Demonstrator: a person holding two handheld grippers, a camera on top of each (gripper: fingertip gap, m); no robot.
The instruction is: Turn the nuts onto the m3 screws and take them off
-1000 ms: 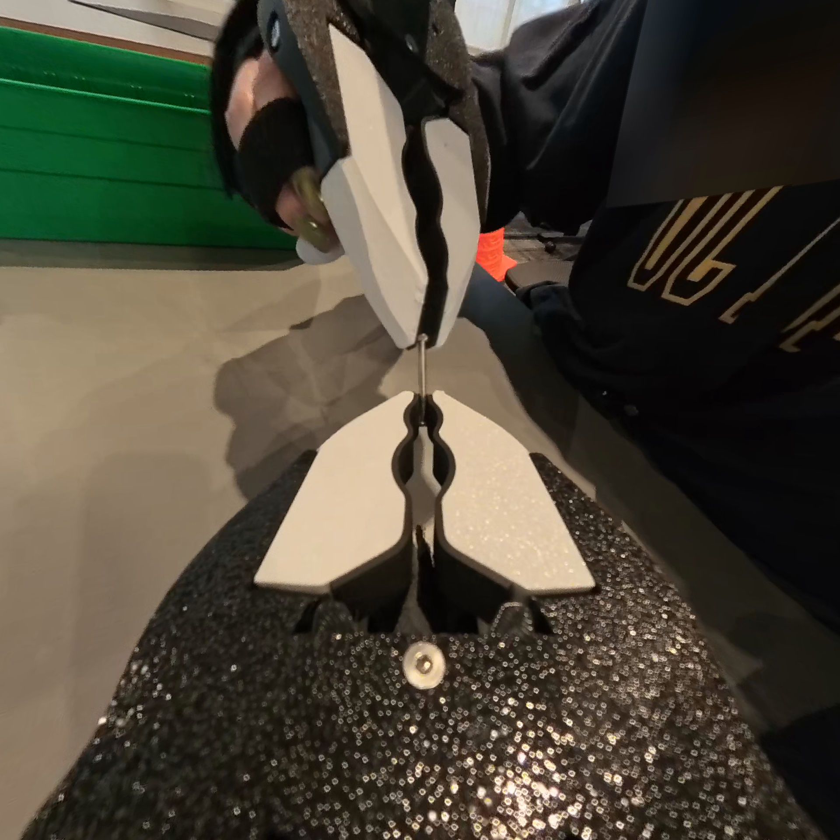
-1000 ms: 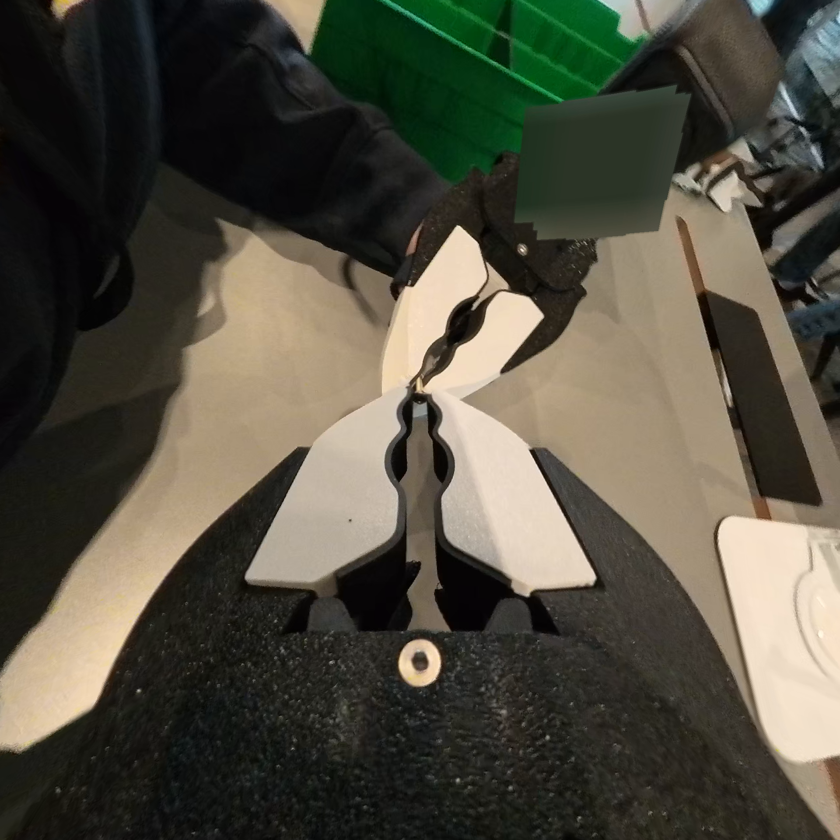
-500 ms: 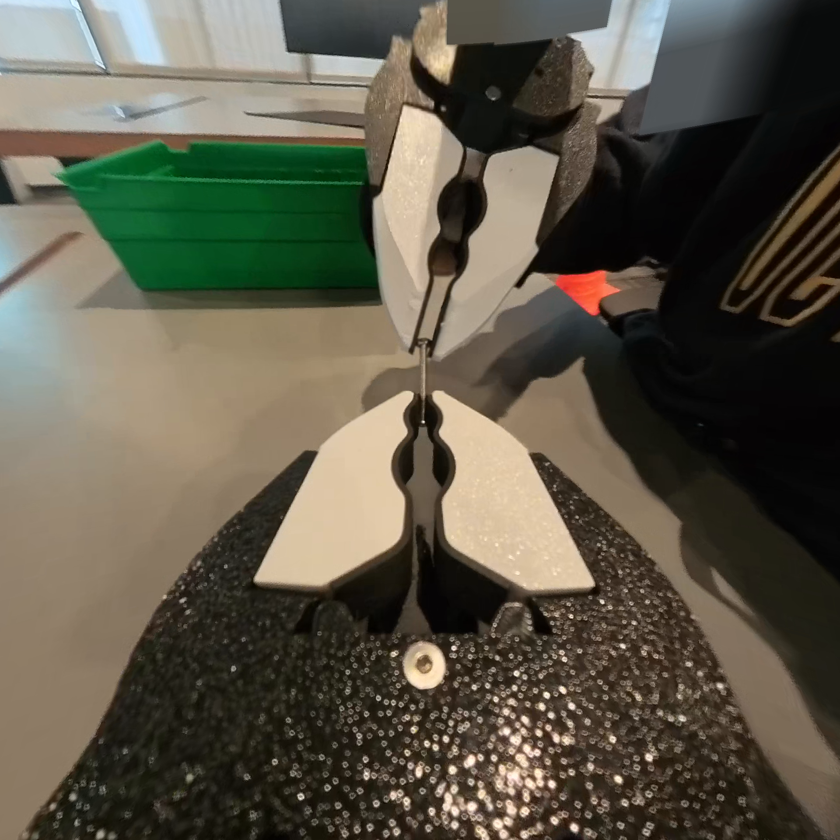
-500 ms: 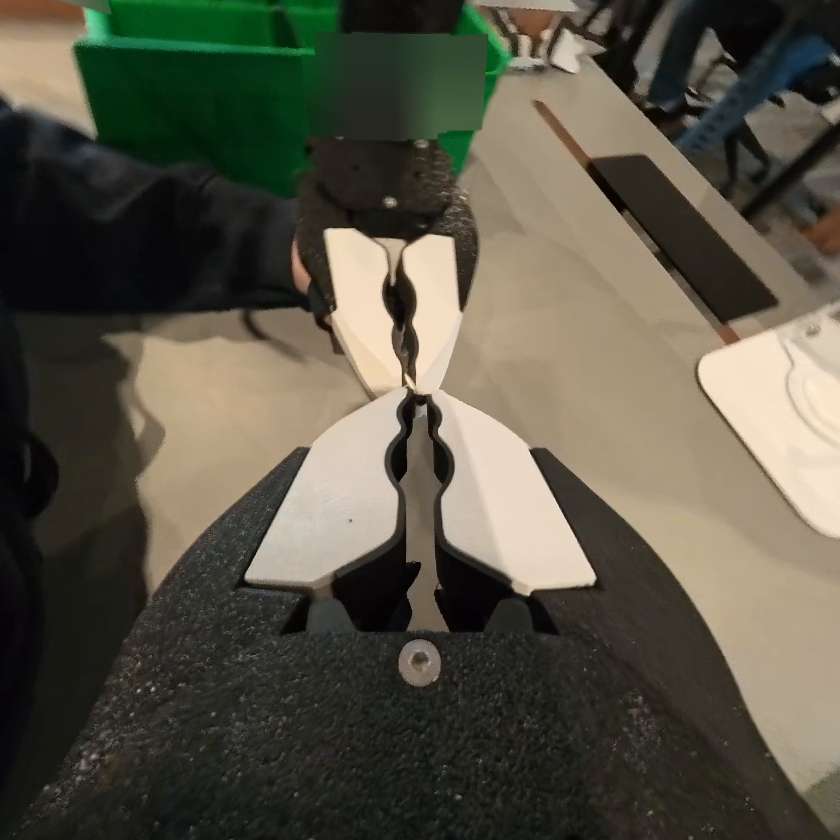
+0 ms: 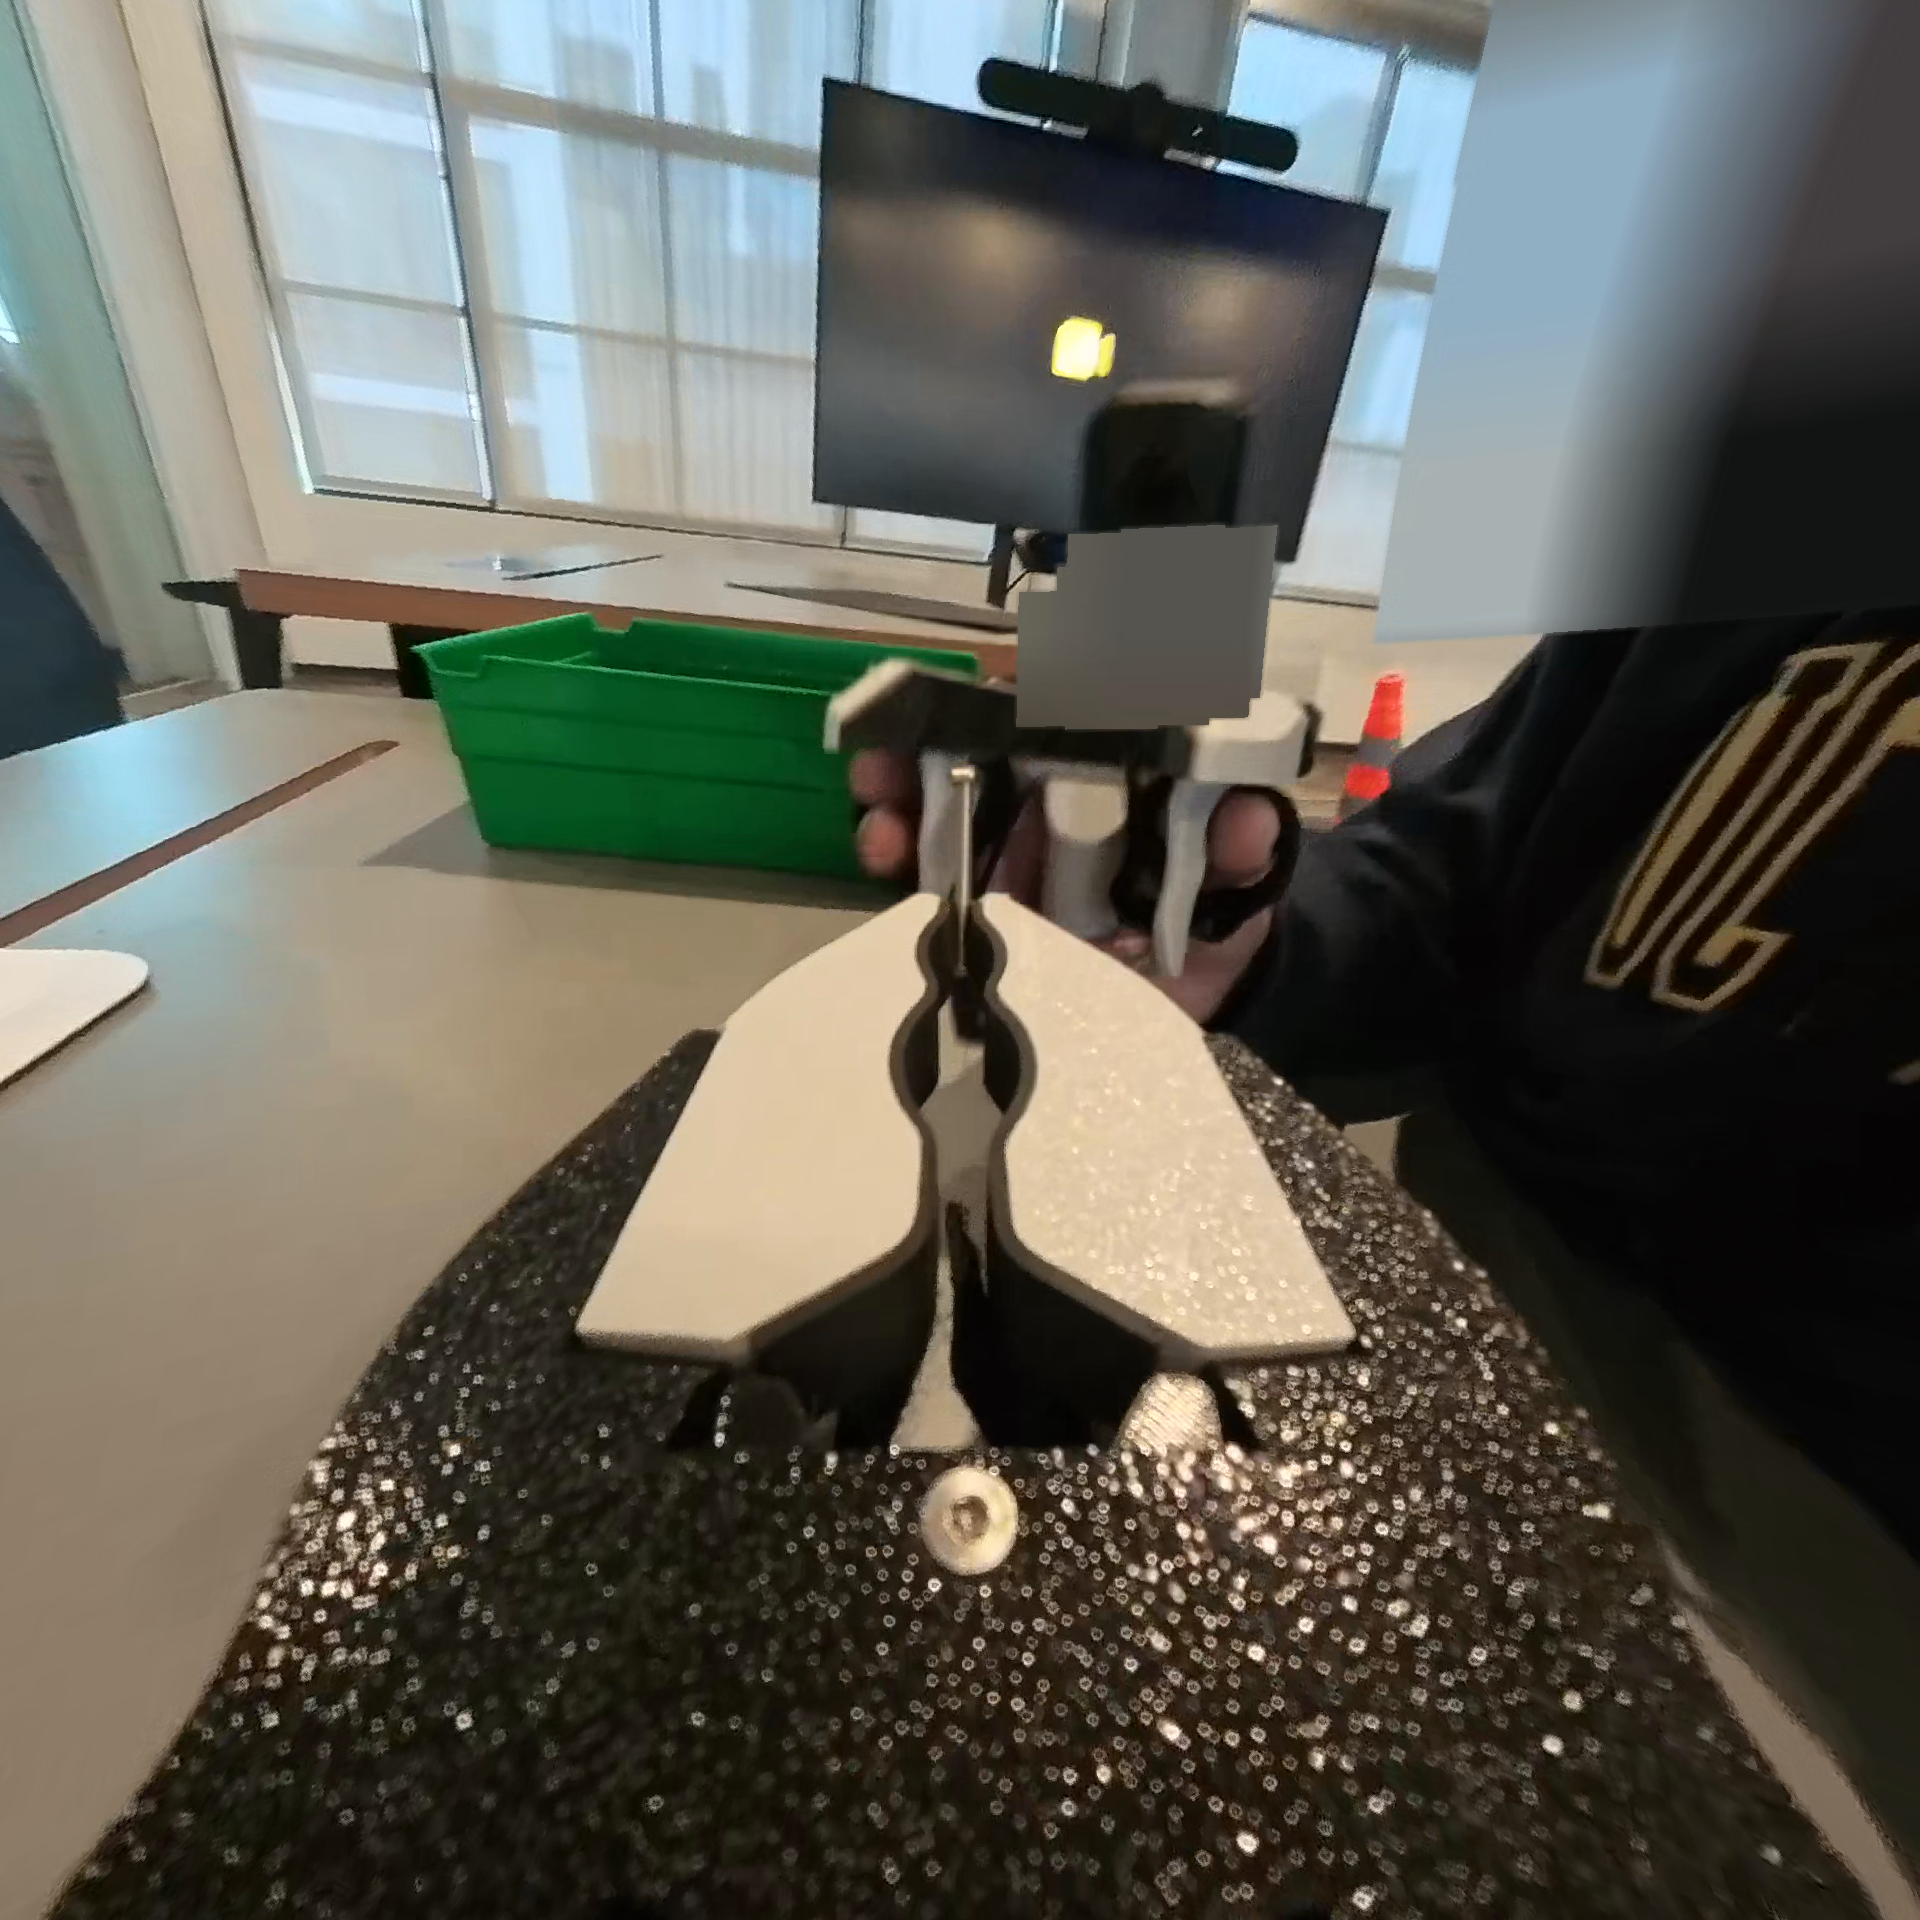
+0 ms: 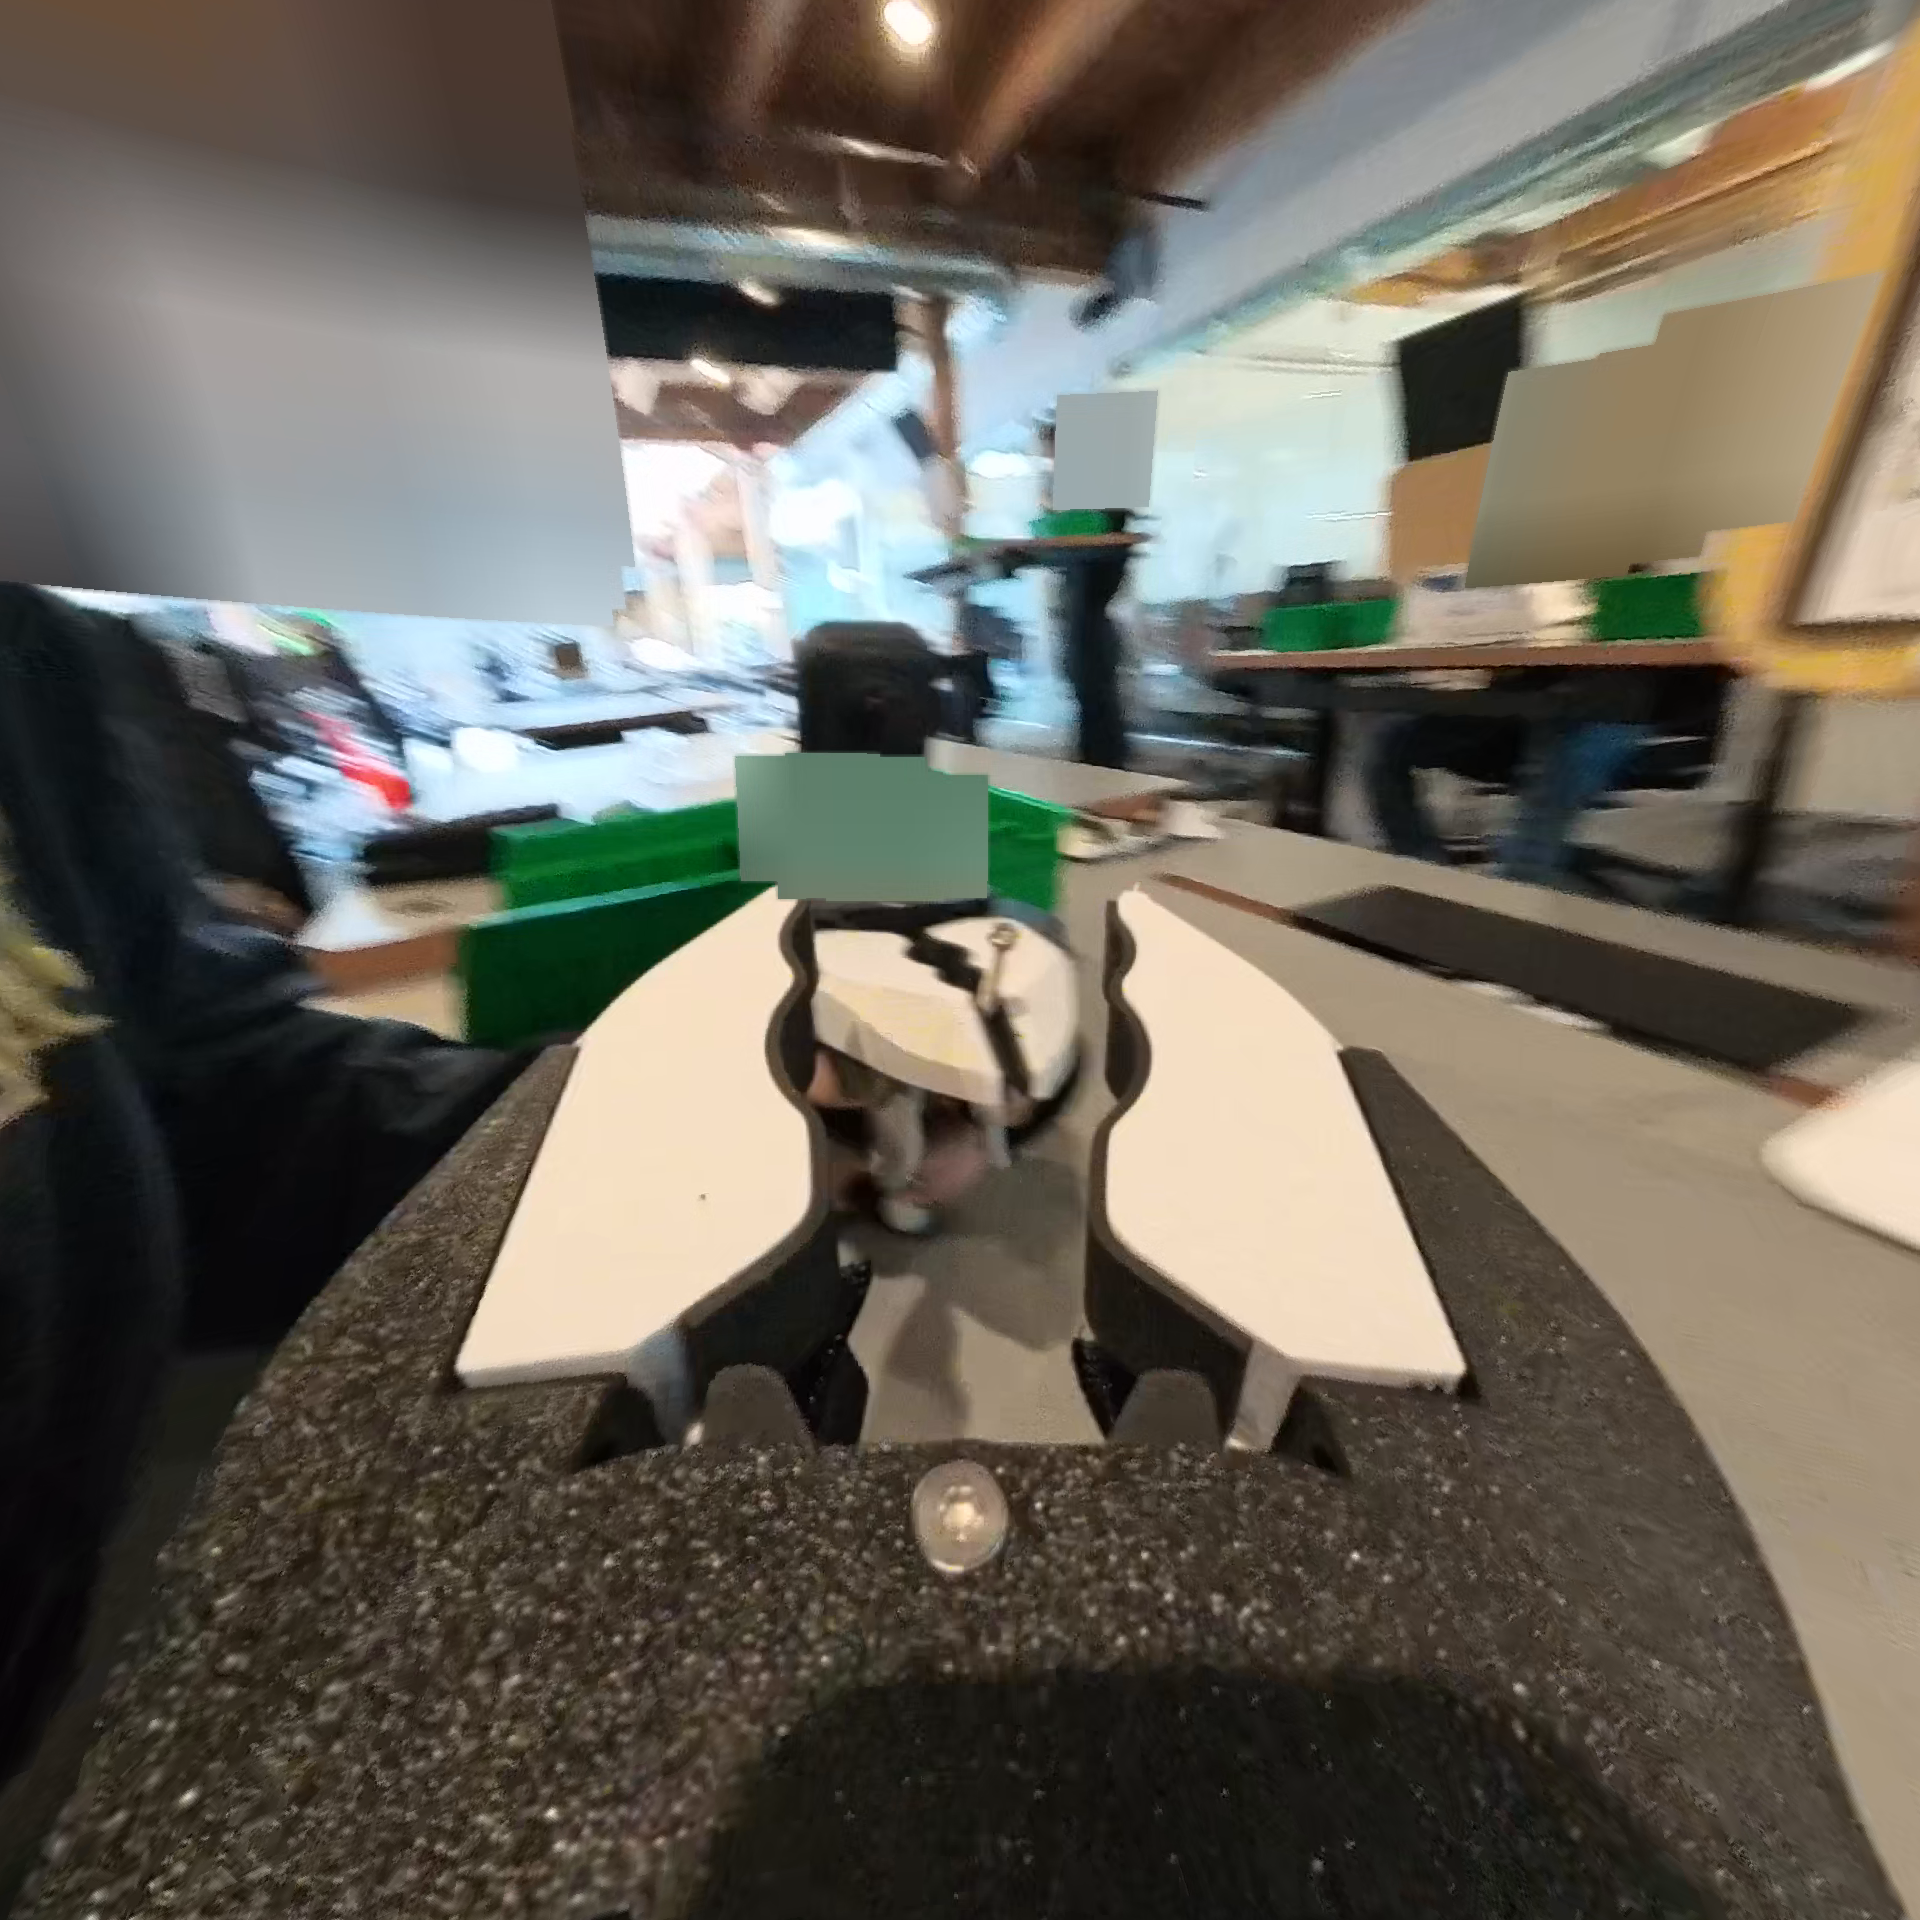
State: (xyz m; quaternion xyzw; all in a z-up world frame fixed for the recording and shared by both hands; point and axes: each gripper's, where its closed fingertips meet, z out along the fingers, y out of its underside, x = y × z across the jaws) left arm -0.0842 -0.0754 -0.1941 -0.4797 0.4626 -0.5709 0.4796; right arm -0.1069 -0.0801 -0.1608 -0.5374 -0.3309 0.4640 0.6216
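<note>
My left gripper (image 5: 961,906) is shut on a thin metal screw (image 5: 966,842), which sticks straight out past its fingertips. A small metal piece (image 5: 964,772) sits at the screw's far end; I cannot tell whether it is a nut or the head. My right gripper (image 6: 954,906) is open and empty and faces the left gripper (image 6: 935,1003) from a short way off. The screw (image 6: 997,966) shows between its spread fingers (image 6: 665,1122) without touching them. In the left wrist view the right gripper (image 5: 1070,753) sits behind the screw, held by a hand.
A green bin (image 5: 644,748) stands on the grey table (image 5: 260,1039) behind the grippers. A white tray (image 5: 52,997) lies at the left edge and also shows in the right wrist view (image 6: 1860,1164). A black mat (image 6: 1558,966) lies at right. A person's dark sleeve (image 5: 1455,935) is close by.
My right gripper opened, let go of the screw's far end and drew back. Both grippers tilted up from the table to level. The left gripper kept its hold on the screw.
</note>
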